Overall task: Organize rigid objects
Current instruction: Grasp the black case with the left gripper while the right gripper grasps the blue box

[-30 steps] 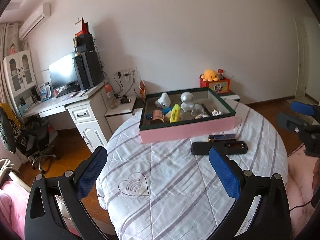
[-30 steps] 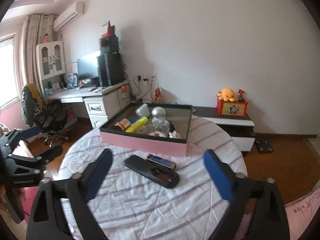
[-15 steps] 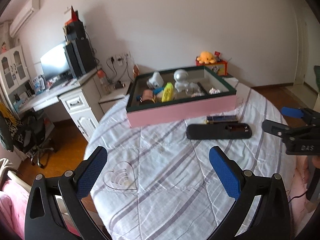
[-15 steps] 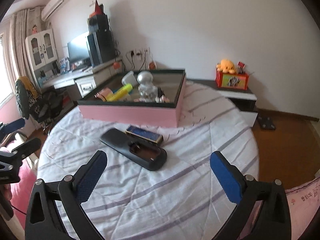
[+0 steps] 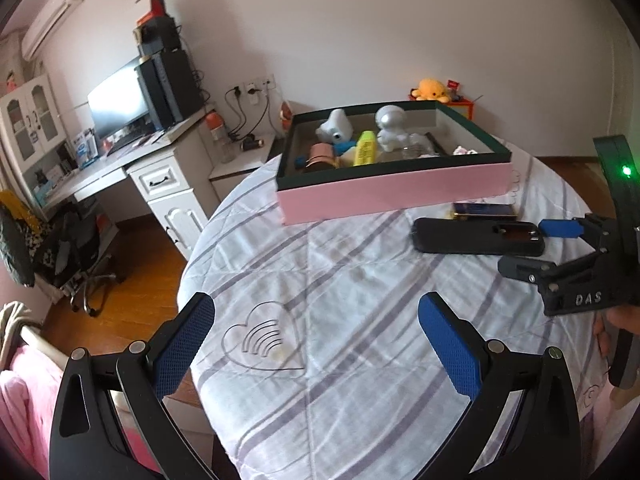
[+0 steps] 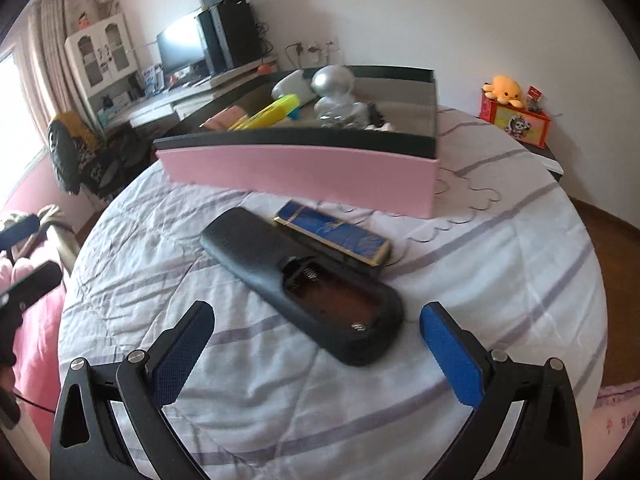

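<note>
**Reaching for the remote**

The pink box [image 6: 298, 170] sits on the round bed. It already holds a yellow bottle [image 6: 266, 114] and a silver toy [image 6: 334, 84]. Two things lie just in front of the box: a black remote [image 6: 300, 280] and a blue case [image 6: 332, 238], side by side and maybe touching.

The right gripper [image 6: 316, 344] is spread wide with nothing in it, close to the near end of the remote. The left gripper [image 5: 316, 340] is spread wide too, well apart from the box and holding nothing.

The step looks like picking up the remote. Next, the right jaws should go around it, squeeze, then lift it over the box wall.
</note>
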